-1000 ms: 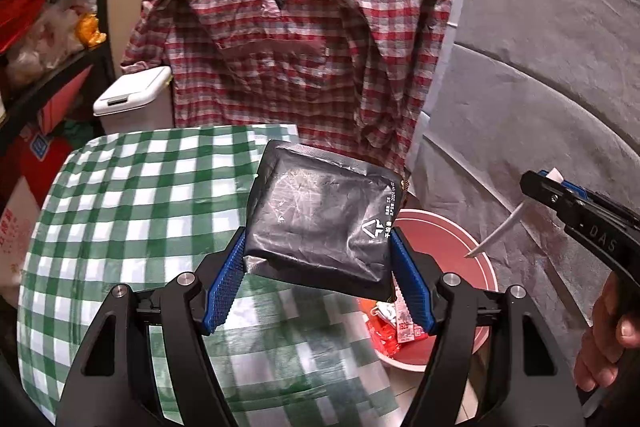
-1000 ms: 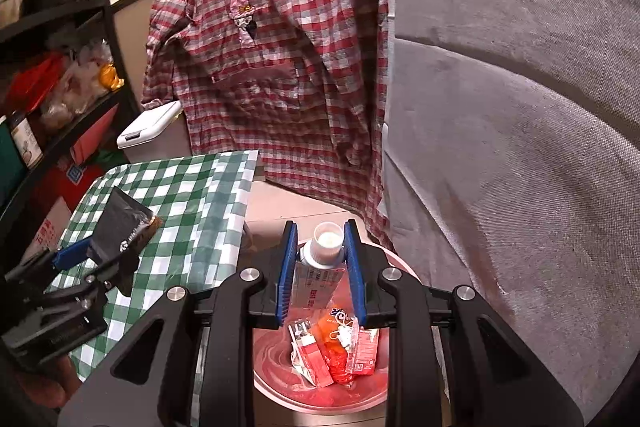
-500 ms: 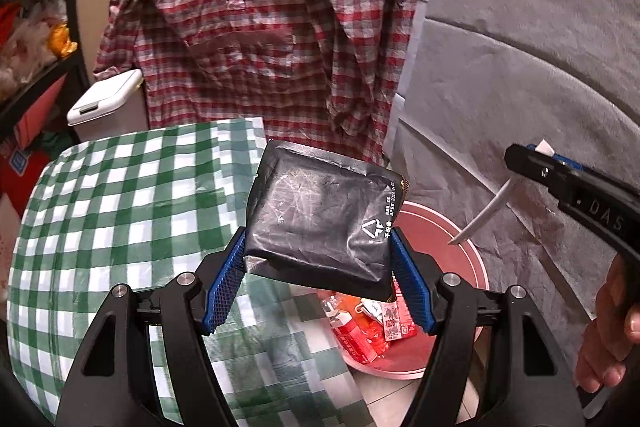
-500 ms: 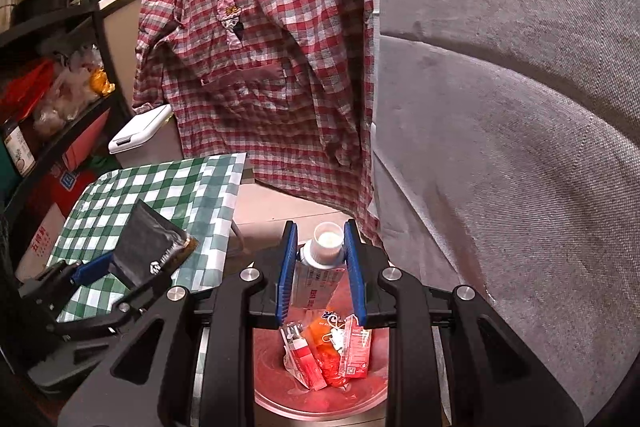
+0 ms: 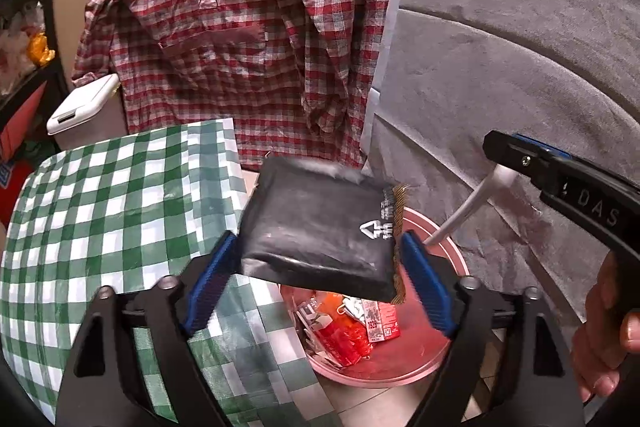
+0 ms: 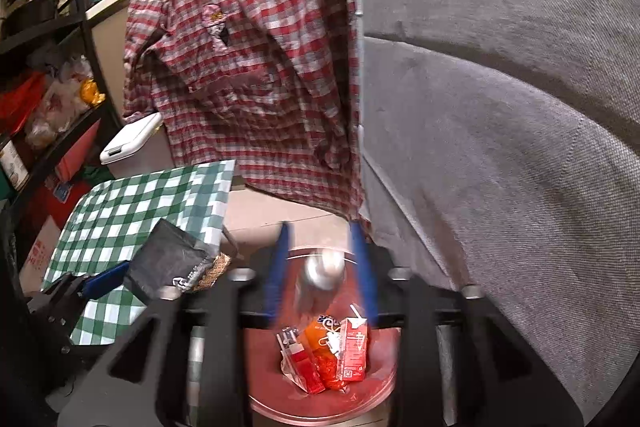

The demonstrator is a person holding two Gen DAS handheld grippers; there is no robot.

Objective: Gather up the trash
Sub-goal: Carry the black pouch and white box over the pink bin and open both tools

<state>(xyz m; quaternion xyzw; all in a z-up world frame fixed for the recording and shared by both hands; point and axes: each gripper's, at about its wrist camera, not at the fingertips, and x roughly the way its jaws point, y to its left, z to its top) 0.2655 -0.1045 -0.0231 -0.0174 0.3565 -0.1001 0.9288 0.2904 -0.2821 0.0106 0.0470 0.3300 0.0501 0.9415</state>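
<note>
**Both tongs loosening over the red bin**

Ahead of my tongs a red-and-white checked shirt [image 5: 248, 27] hangs off a counter edge, and to their right a grey ribbed fabric surface [image 6: 500, 147] fills the view. To the left and under my left gripper [image 5: 320, 275] lies a table in a glossy green-and-white checked cloth [image 5: 108, 211]; past it stands a white lidded bin [image 5: 84, 107], with dark shelving holding bags and boxes farther left.

The red round bin [image 5: 448, 351] sits on the floor below both tongs, between the table edge and the grey fabric. In it lie crumpled red and orange wrappers [image 6: 324, 359] and a small red carton [image 6: 354, 351].

My left gripper's jaws have just been opening: the flat black foil pouch [image 5: 320, 227], matte and creased with white print at one corner, sits blurred between the blue ribbed pads, and a gap shows at the right pad. It hangs over the bin's near-left rim.

My right gripper [image 6: 322, 275] has also just been opening. The white-capped tube [image 6: 324, 269] between its blue pads is smeared with motion and clear of both pads, directly above the bin.
</note>
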